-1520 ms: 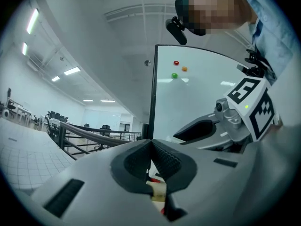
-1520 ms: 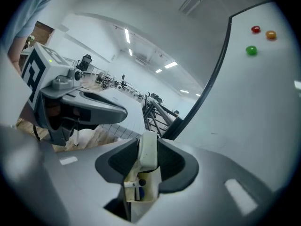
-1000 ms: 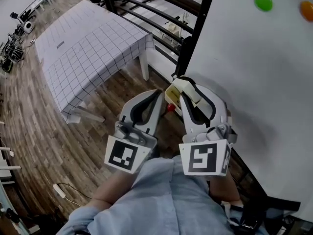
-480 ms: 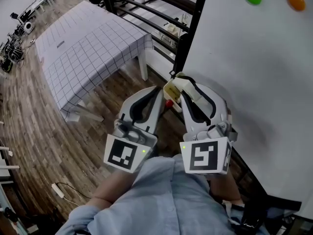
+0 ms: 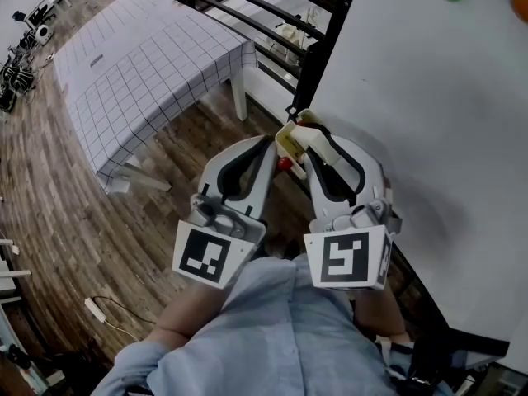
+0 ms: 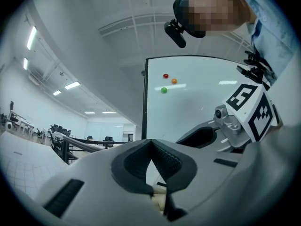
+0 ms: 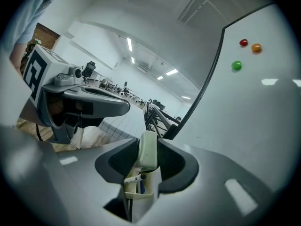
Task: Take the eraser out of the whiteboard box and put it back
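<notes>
The right gripper (image 5: 312, 135) has its fingers (image 7: 173, 162) clamped on the cream eraser (image 7: 148, 149), which stands upright between them. The eraser is directly over the whiteboard box (image 7: 140, 190), which sits at the lower left corner of the whiteboard (image 5: 429, 114) and holds markers. Just beside it, the left gripper (image 6: 151, 145) has its fingers (image 6: 167, 161) closed tip to tip on nothing.

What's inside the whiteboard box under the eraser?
Marker pens stand in the box, below the eraser gripped by the right claw. The box's bottom is hidden.
</notes>
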